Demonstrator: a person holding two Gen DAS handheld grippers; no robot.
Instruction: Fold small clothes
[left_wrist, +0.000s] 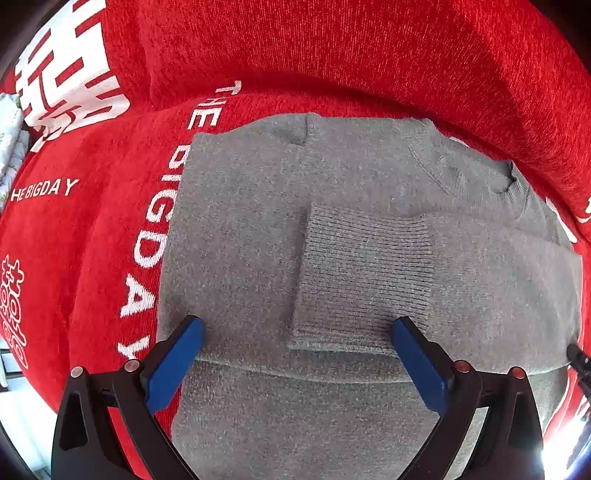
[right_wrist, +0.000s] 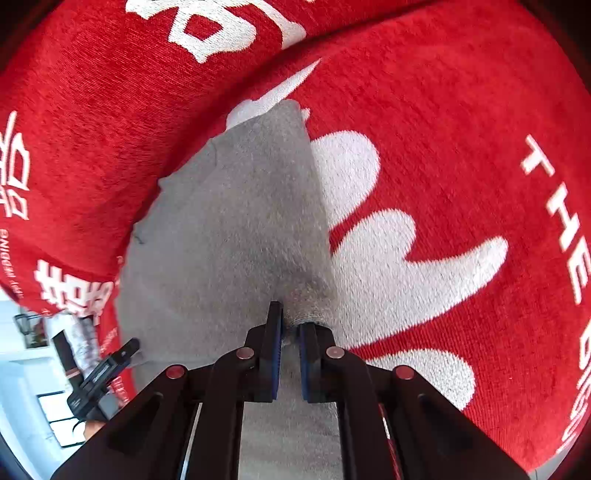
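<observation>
We're over a grey sweater, lying flat on a red blanket with white lettering and big white shapes woven in. In the left wrist view our left gripper points down on the knit with its blue pads spread wide, nothing between them but the flat cloth below. One sleeve is folded across the body, its ribbed cuff sitting between the two open fingers, and the cuff's end runs along a fold line that crosses the picture just beyond the pads. The collar lies at the far right. The sweater's left edge runs straight beside the white letters, with plenty of bare red blanket beyond it on that side; the far edge sits close under a raised ridge of blanket, so room is tighter there.

Over to the right wrist view: our right gripper is pinched down narrow on the sweater's edge, a small bunch of grey knit caught between the pads, right where the cloth meets a white shape on the blanket. To its right, open red blanket. At lower left the left gripper shows, near the sweater's other side, with a pale room beyond.
</observation>
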